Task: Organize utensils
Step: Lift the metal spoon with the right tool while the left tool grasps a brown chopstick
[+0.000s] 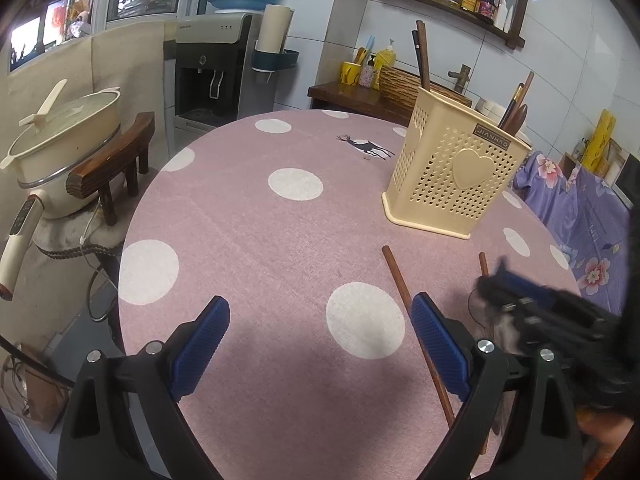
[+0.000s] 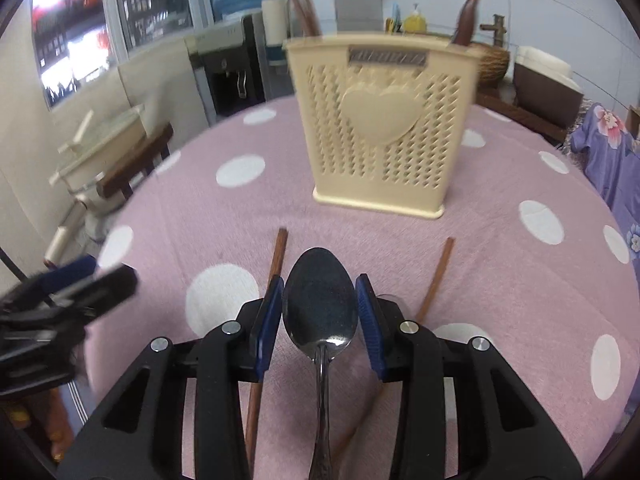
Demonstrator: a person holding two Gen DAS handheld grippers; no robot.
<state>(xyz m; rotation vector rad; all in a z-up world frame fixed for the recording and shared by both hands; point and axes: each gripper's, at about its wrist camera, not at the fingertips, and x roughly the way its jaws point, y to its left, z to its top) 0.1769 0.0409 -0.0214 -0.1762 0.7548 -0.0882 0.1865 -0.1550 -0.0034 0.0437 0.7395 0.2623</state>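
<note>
Spoon (image 2: 320, 304) bowl between right gripper (image 2: 320, 312) jaws (gripped), left gripper (image 1: 320, 344) jaws open

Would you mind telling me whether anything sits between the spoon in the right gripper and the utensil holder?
Nothing visible does. The right gripper holds the spoon facing the cream holder; only bare tablecloth lies between. Two chopsticks lie flat beneath, either side of the spoon.
</note>
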